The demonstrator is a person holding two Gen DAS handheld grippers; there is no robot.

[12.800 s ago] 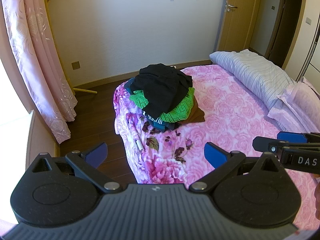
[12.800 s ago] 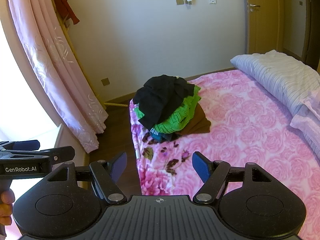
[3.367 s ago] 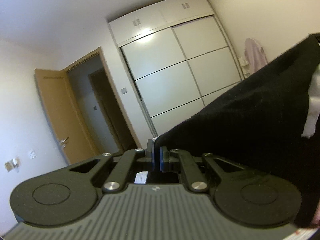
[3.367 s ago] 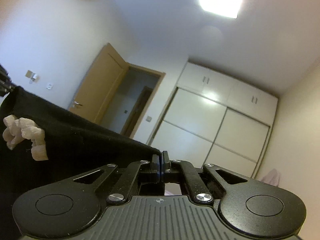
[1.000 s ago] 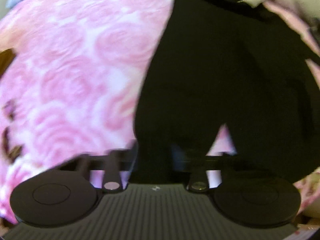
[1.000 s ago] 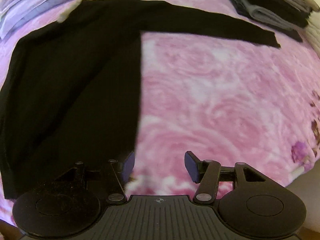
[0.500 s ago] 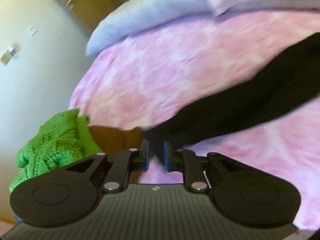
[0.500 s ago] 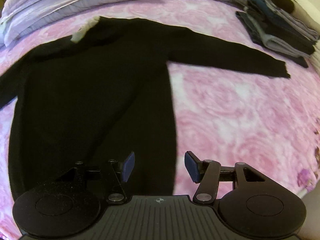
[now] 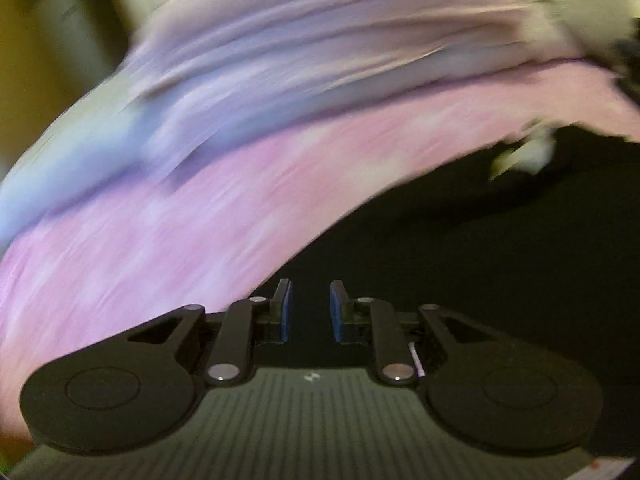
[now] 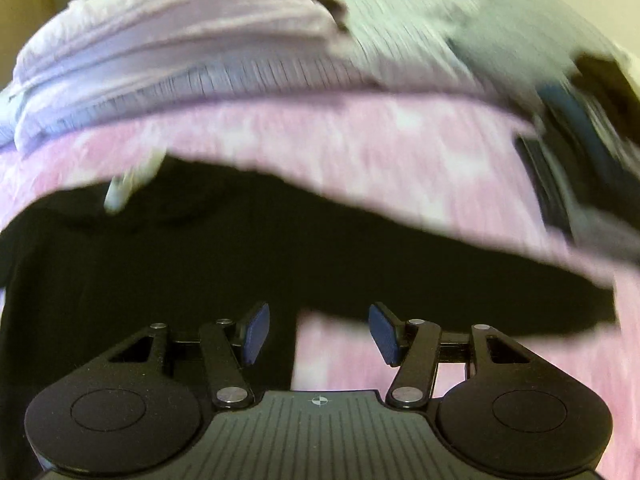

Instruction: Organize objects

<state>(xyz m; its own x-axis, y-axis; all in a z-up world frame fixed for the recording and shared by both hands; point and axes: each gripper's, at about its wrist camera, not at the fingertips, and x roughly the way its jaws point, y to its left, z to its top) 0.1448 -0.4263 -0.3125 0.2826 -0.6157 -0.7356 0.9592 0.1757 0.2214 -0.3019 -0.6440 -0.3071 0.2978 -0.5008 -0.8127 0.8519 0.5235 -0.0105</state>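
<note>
A black long-sleeved sweater (image 10: 200,264) lies spread flat on the pink floral bedspread (image 10: 380,152), a white tag (image 10: 128,188) at its collar. It also shows in the left wrist view (image 9: 480,264), with the tag (image 9: 524,152) at the upper right. My left gripper (image 9: 308,312) hovers over the sweater's left sleeve, jaws a narrow gap apart with black cloth between them; whether it grips the cloth is unclear. My right gripper (image 10: 318,332) is open and empty above the sweater's right side, below its outstretched sleeve (image 10: 480,292). Both views are blurred by motion.
Lilac striped pillows and a folded duvet (image 10: 180,52) lie along the head of the bed, also in the left wrist view (image 9: 280,60). A stack of folded dark and grey clothes (image 10: 580,152) sits at the right on the bedspread (image 9: 160,220).
Both grippers have swung toward the head of the bed over the spread sweater. My left gripper's jaws have parted a little. The green and brown clothes pile has left the left view.
</note>
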